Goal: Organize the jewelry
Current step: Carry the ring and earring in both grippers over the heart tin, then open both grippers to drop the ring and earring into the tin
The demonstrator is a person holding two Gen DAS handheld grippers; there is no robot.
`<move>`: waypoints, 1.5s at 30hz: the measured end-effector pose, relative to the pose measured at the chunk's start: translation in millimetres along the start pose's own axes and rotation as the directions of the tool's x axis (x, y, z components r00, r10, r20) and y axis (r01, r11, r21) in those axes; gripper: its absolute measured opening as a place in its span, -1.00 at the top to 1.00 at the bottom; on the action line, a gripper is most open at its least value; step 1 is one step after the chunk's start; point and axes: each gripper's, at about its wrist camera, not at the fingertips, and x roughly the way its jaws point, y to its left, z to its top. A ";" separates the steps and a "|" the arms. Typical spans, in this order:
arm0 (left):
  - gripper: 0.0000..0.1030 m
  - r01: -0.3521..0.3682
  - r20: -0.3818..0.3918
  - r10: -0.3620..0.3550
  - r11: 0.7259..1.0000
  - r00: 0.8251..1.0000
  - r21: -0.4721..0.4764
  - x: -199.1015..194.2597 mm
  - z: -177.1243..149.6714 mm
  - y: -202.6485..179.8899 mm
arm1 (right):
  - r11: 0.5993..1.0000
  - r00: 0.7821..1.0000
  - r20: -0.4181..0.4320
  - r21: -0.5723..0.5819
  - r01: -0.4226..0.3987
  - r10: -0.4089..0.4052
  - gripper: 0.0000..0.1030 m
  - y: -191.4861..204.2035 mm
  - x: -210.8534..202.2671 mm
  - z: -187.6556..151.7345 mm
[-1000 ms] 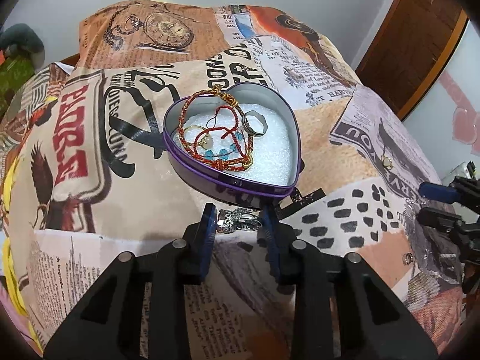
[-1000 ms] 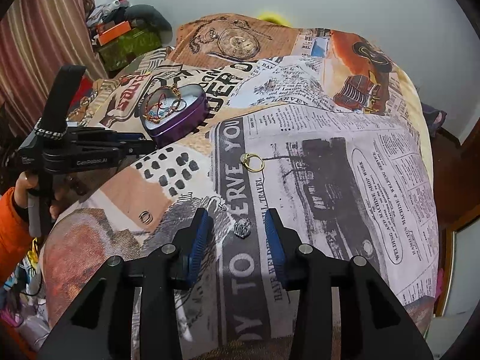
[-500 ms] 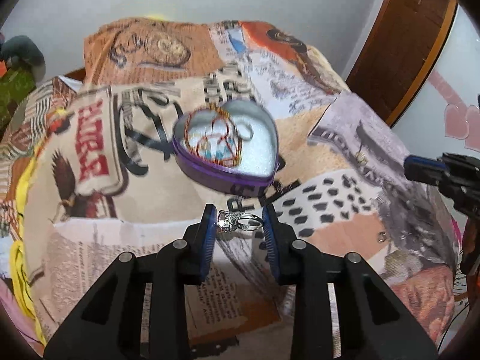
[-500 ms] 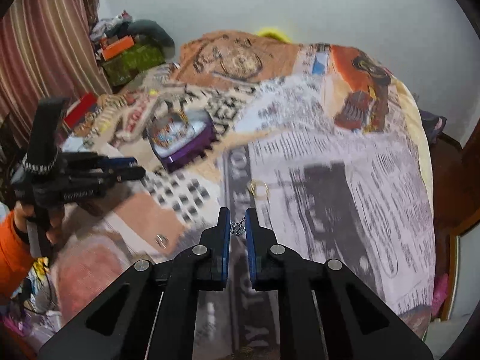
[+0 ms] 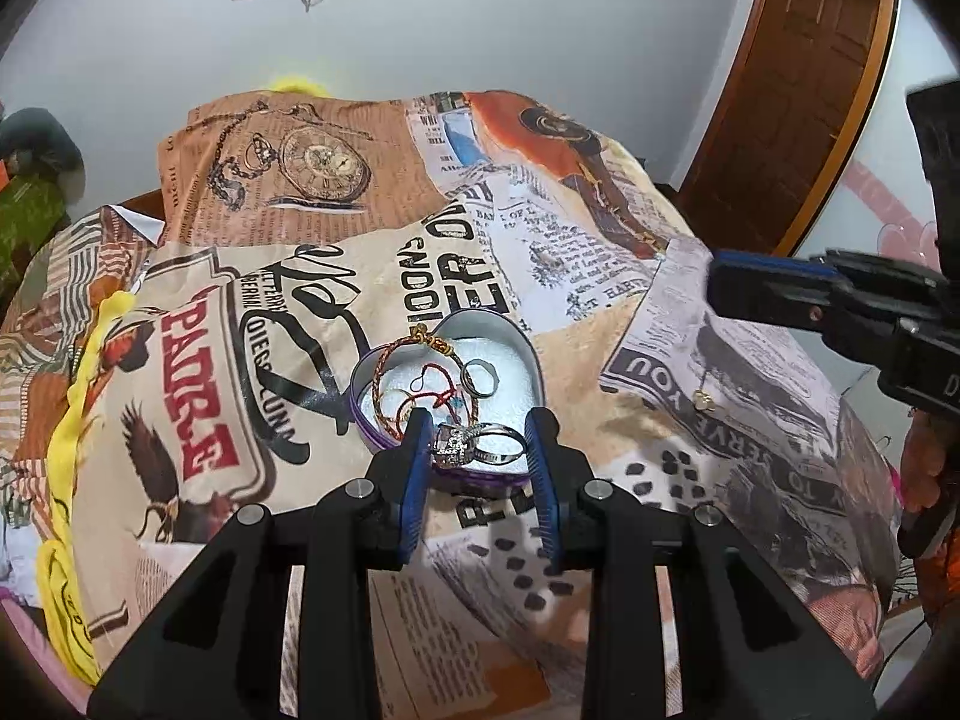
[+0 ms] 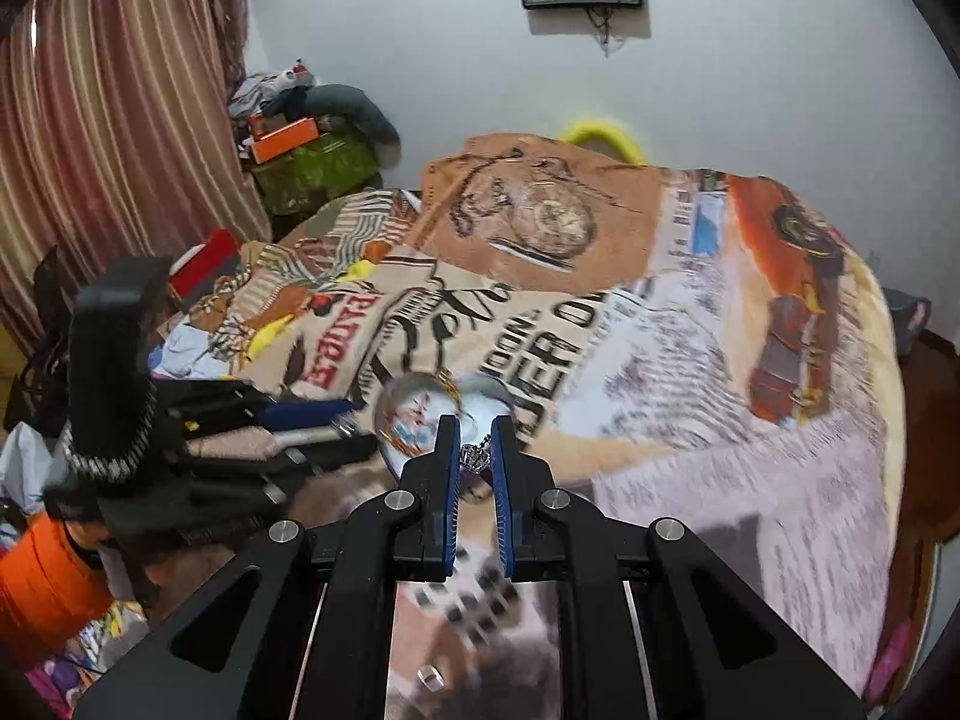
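Observation:
A purple heart-shaped tin [image 5: 384,441] with white lining lies on the printed bedspread and holds red and gold cord bracelets [image 5: 420,396] and a silver band [image 5: 480,375]. My left gripper [image 5: 478,426] hovers over the tin's near edge, shut on a silver ring with a stone cluster [image 5: 459,444]. My right gripper [image 6: 474,429] is shut on a small silver crown charm [image 6: 476,457], held in the air just in front of the tin [image 6: 414,396]. In the left wrist view the right gripper [image 5: 717,285] comes in from the right; in the right wrist view the left gripper [image 6: 336,426] comes in from the left.
A gold pendant [image 5: 701,399] lies on the bedspread [image 5: 600,276] to the right of the tin. A small silver ring [image 6: 429,677] lies near the bed's front. A wooden door [image 5: 810,90] stands at the right; a curtain [image 6: 108,120] and piled clutter [image 6: 312,156] at the left.
The right gripper shut on the crown charm, lifted it off the bedspread and moved left toward the tin. The left gripper rose with the ring and now overlaps the tin's near edge.

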 end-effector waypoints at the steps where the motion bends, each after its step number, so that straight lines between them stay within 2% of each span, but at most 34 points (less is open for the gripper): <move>1: 0.41 0.001 -0.004 -0.001 1.000 1.000 0.000 2.6 1.0 1.2 | 1.000 1.000 -0.006 0.000 -0.003 0.003 0.82 1.3 5.6 3.0; 12: 0.41 0.014 -0.039 -0.014 1.000 0.999 -0.002 25.8 5.0 10.6 | 0.997 0.990 -0.122 0.038 -0.061 0.065 0.82 3.6 60.7 13.8; 20: 0.37 0.010 -0.024 -0.010 1.000 1.000 -0.005 13.5 1.2 13.8 | 0.994 0.974 -0.205 0.069 -0.085 0.098 0.81 3.4 78.4 13.8; 22: 0.31 0.003 -0.019 -0.003 1.000 1.000 -0.011 7.1 -0.1 15.8 | 0.995 0.971 -0.219 0.061 -0.083 0.094 0.73 5.0 78.3 13.2; 28: 0.28 -0.011 -0.005 0.011 1.000 1.000 -0.020 -10.4 -0.1 16.4 | 0.998 0.983 -0.178 0.029 -0.048 0.052 0.67 6.4 57.8 14.9; 36: 0.19 -0.025 0.017 0.024 1.000 1.000 0.013 -23.3 3.8 -3.2 | 0.997 0.993 -0.089 0.007 0.075 -0.074 0.65 -19.3 6.5 12.6; 38: 0.17 -0.016 0.016 0.015 1.000 1.000 0.017 -23.5 4.0 -8.6 | 0.993 0.990 -0.087 0.006 0.116 -0.115 0.58 -29.9 -1.9 8.3; 40: 0.16 -0.008 0.014 0.008 1.000 1.000 0.022 -22.6 3.4 -13.4 | 0.988 0.985 -0.088 0.009 0.151 -0.150 0.39 -40.9 -7.6 1.3; 42: 0.16 -0.005 0.007 0.004 1.000 1.000 0.023 -20.2 2.5 -17.7 | 0.985 0.980 -0.103 0.016 0.172 -0.170 0.30 -48.6 -8.1 -7.9; 45: 0.16 0.000 -0.012 0.001 1.000 1.000 0.025 -13.9 0.5 -23.1 | 0.983 0.973 -0.149 0.020 0.181 -0.176 0.29 -57.7 -3.3 -23.6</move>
